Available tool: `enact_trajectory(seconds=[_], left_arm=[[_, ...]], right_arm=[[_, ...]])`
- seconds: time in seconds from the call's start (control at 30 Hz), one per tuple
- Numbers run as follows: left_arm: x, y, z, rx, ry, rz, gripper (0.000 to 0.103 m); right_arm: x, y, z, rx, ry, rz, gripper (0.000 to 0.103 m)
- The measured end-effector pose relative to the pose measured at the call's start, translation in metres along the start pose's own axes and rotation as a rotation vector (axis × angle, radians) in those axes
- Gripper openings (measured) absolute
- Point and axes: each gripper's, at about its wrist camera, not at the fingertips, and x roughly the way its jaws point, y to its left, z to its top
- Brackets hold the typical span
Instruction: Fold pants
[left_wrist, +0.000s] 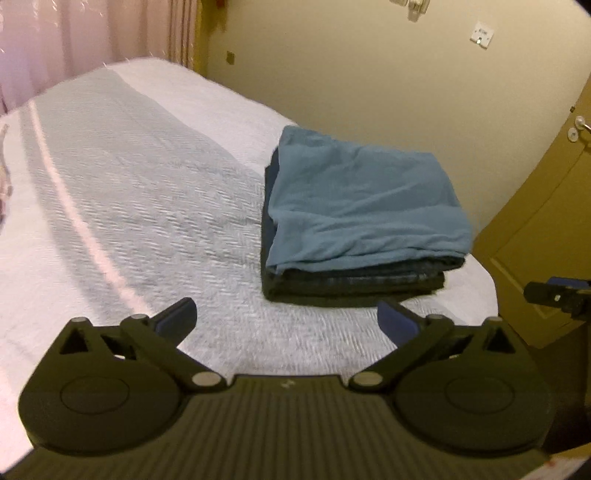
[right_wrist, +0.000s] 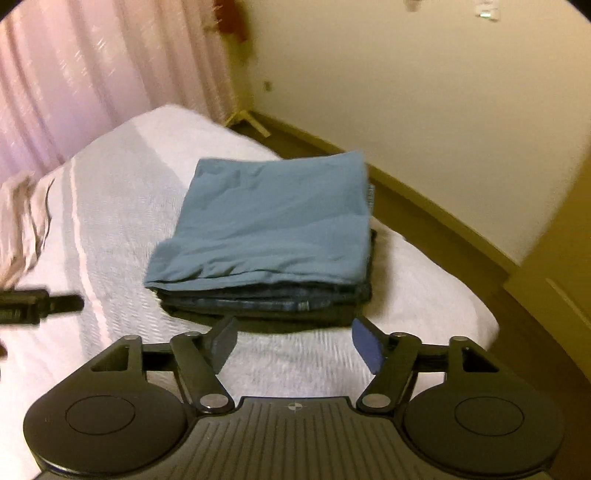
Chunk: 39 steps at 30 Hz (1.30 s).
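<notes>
Folded blue pants (left_wrist: 365, 206) lie on top of a stack of darker folded clothes (left_wrist: 354, 284) near the bed's corner; the same pants (right_wrist: 273, 218) and dark stack (right_wrist: 266, 302) fill the middle of the right wrist view. My left gripper (left_wrist: 286, 321) hovers open above the bedspread, short of the stack and a little to its left, holding nothing. My right gripper (right_wrist: 295, 341) is open too, just in front of the stack's near edge, empty. Each gripper's tip shows at the edge of the other's view.
The white textured bedspread (left_wrist: 140, 206) stretches away to the left. A crumpled pale garment (right_wrist: 22, 229) lies at the far left. Pink curtains (right_wrist: 92, 74) hang behind the bed. A cream wall and a door (left_wrist: 546, 206) stand to the right, past the bed's edge.
</notes>
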Motion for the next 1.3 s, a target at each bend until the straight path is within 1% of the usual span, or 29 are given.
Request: enact_trajectory(seconds=[0.07, 0.17, 0.27, 0.37, 0.47, 0.57, 0.7, 0.93, 1.3], left_arm=[[-0.024, -0.001, -0.009, 0.007, -0.011, 0.0, 0.102], [-0.057, -0.005, -0.02, 0.015, -0.027, 0.01, 0.102], [-0.087, -0.013, -0.029, 0.018, -0.039, 0.032, 0.102], [-0.108, -0.021, -0.035, 0.041, -0.042, 0.061, 0.102], [-0.126, -0.028, -0.038, 0.044, -0.06, 0.064, 0.102], [-0.14, -0.032, -0.04, 0.026, -0.076, 0.083, 0.102], [-0.148, -0.039, -0.04, -0.004, -0.08, 0.103, 0.102], [-0.149, -0.046, -0.042, -0.043, -0.069, 0.078, 0.102], [-0.145, -0.058, -0.052, 0.007, -0.05, 0.08, 0.103]], right_arm=[[-0.023, 0.014, -0.009, 0.015, -0.008, -0.036, 0.075], [-0.055, 0.027, -0.023, 0.044, -0.001, -0.05, 0.079], [-0.081, 0.04, -0.036, 0.052, -0.005, -0.065, 0.081], [-0.104, 0.05, -0.045, 0.059, -0.008, -0.069, 0.081], [-0.115, 0.056, -0.048, 0.062, -0.02, -0.071, 0.081], [-0.123, 0.058, -0.049, 0.054, -0.026, -0.067, 0.081], [-0.131, 0.055, -0.049, 0.049, -0.036, -0.06, 0.081], [-0.136, 0.052, -0.045, 0.031, -0.041, -0.055, 0.081], [-0.133, 0.058, -0.051, 0.021, -0.032, -0.058, 0.081]])
